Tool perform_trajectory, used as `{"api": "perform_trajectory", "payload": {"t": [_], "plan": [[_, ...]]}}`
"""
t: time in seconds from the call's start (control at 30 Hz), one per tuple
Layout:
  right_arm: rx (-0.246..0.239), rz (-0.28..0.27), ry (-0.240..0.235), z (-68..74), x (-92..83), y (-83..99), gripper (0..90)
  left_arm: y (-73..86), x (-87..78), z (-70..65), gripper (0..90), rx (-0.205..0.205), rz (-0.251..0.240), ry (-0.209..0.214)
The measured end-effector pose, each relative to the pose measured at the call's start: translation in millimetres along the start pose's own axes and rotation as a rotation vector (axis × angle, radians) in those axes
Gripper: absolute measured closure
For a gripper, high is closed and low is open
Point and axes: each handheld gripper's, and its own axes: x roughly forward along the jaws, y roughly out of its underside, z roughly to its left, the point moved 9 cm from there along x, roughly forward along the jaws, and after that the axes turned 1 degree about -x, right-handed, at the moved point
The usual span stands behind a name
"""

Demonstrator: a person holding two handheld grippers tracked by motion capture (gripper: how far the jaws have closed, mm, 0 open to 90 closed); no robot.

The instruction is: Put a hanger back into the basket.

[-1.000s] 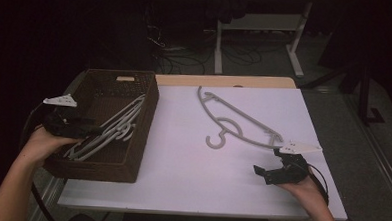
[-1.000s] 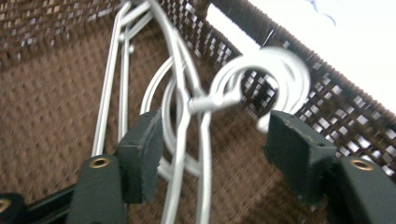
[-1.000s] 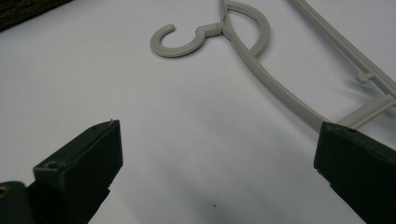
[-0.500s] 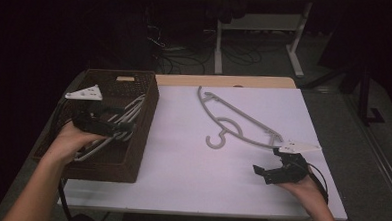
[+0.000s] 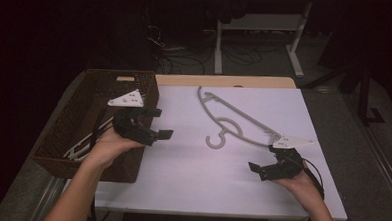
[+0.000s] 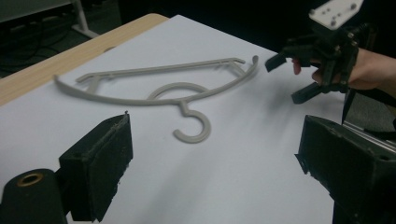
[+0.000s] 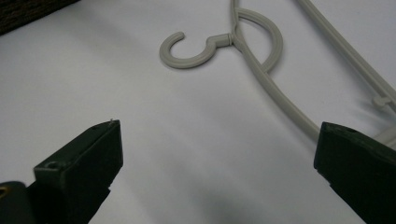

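A grey plastic hanger [image 5: 238,120] lies flat on the white table [image 5: 191,180], its hook [image 6: 191,126] toward the front; it also appears in the right gripper view [image 7: 261,51]. My left gripper [image 5: 158,123] hovers open and empty over the basket's right rim, pointing toward the hanger. My right gripper [image 5: 262,169] rests open and empty near the table's front right, just short of the hanger's near end. In the left gripper view, the right gripper [image 6: 292,77] shows beyond the hanger's tip. More pale hangers [image 5: 82,145] lie in the basket.
A dark woven basket [image 5: 73,120] stands on the table's left side. A wooden strip [image 5: 225,81] edges the table's far side. Behind it, on the dark floor, are cables and a white desk frame [image 5: 257,28].
My left gripper has lifted out of the basket and swung right, over its rim toward the table, still empty. The right gripper and the hanger on the table have stayed put.
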Motion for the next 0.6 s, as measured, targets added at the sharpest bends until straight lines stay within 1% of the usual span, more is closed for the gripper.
{"api": "perform_trajectory", "payload": {"t": [0.07,0.1,0.13,0.2,0.23,0.27,0.33,0.37,0.43,0.47,0.5,0.53,0.57,0.6], "plan": [[-0.002,0.003,0.001,-0.5,2.5,-5.9,4.8,2.9,10.7,-8.7,7.8,0.007,0.000,0.007],[-0.001,0.008,0.004,-1.1,3.8,-8.2,5.8,5.9,17.3,-14.4,6.4,0.016,0.001,0.021],[-0.001,0.016,0.009,-2.7,6.3,-11.8,8.2,8.6,22.3,-18.7,4.5,0.018,0.001,0.035],[0.008,0.022,0.008,-4.7,10.7,-18.4,12.4,15.6,31.4,-24.4,1.8,0.015,0.011,0.046],[0.018,0.033,0.011,-8.2,16.4,-24.5,14.9,19.6,35.7,-26.1,0.2,0.016,0.014,0.045],[0.018,0.033,0.011,-8.2,16.4,-24.5,14.9,22.7,38.7,-27.0,0.2,0.019,0.017,0.044],[0.025,0.049,0.004,-10.9,22.7,-30.4,18.9,31.2,45.6,-30.8,0.0,0.014,0.018,0.060],[0.025,0.061,0.004,-13.3,29.5,-37.2,22.0,36.5,49.2,-31.9,0.0,0.011,0.015,0.061],[0.025,0.067,0.001,-13.7,32.2,-40.0,23.5,45.8,54.5,-33.1,0.0,0.009,0.018,0.065],[0.024,0.076,-0.002,-14.7,36.9,-44.9,25.8,50.5,56.7,-33.3,0.0,0.007,0.018,0.063],[0.017,0.089,-0.008,-16.0,46.1,-53.4,29.4,59.3,60.5,-34.8,0.0,0.000,0.026,0.069],[0.017,0.089,-0.008,-16.0,46.1,-53.4,29.4,59.3,60.5,-34.8,0.0,0.000,0.026,0.069],[0.015,0.102,-0.013,-17.2,55.6,-61.1,33.0,63.8,62.2,-35.5,0.0,-0.003,0.030,0.071],[0.015,0.102,-0.013,-17.2,55.6,-61.1,33.0,68.2,64.1,-35.9,0.0,-0.002,0.038,0.073]]}}
